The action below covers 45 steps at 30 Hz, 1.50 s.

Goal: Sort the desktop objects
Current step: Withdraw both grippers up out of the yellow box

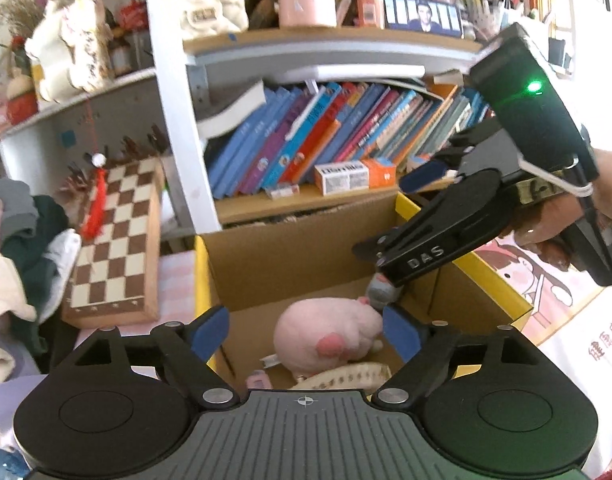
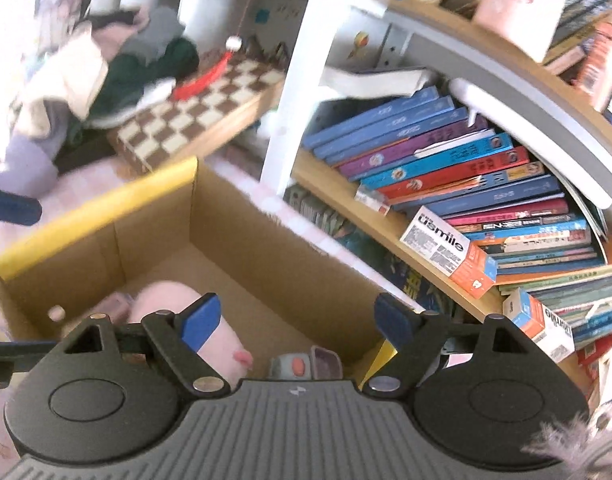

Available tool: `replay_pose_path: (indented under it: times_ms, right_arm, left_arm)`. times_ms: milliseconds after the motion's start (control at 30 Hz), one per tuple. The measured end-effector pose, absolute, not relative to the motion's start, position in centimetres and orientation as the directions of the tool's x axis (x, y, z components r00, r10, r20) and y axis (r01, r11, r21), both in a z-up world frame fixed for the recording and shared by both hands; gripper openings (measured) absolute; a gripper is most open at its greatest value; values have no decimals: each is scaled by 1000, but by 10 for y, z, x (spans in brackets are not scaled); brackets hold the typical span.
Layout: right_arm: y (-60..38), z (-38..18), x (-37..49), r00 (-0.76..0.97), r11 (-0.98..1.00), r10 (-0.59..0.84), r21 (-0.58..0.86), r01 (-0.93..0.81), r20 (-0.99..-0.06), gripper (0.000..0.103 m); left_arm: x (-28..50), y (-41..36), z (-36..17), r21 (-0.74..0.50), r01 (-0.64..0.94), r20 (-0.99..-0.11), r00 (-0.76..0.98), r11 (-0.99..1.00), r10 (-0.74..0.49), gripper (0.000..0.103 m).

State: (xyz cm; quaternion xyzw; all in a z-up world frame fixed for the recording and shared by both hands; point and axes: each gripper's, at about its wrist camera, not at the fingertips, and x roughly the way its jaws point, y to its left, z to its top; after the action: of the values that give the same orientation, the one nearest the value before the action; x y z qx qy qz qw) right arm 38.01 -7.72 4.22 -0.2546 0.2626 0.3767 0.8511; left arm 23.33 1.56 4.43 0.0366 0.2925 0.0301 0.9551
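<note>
Currently both grippers hang over the open brown cardboard box with yellow flaps [image 1: 502,280]. Left gripper [image 1: 306,330]: jaws wide apart, nothing between them. Right gripper [image 2: 293,322]: jaws likewise apart and empty. Round pink plush toy [image 1: 326,338] lies on the box floor; small grey gadget with an orange button [image 2: 293,364] lies beside it.

Risk: right gripper's finger sits close over the box's yellow flap; a careless sweep could snag it and shift the box.

Nearby: wooden chessboard [image 1: 113,240], leaning books [image 1: 306,136] on the shelf just behind, crowding any exit that way.
</note>
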Motion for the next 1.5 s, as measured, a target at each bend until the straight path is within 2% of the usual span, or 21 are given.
replay_pose_path:
  times_ms: [200,600,867,1100,1500]
  right_arm:
    - [-93,58,360,585,632,552,-160,-758,-594,84]
    - [-118,67,315,602,662,572,-121,-740,-558,85]
    - [-139,57,288,633,719,528,-97,-688,-566,86]
    - [-163,50,260,662,798,486,-18,-602,-571,87]
    - [-187,40,210,698,867,406,7,-498,-590,89]
  left_arm:
    - [210,18,52,77,-80,-530,841,994,109,88]
    - [178,16,51,71,-114,-524,841,991,134,88]
    - [162,15,50,60,-109,-524,842,992,124,89]
    - [146,17,49,51,-104,-523,844,993,116,89]
    - [114,24,45,19,-111,-537,837,994,104,89]
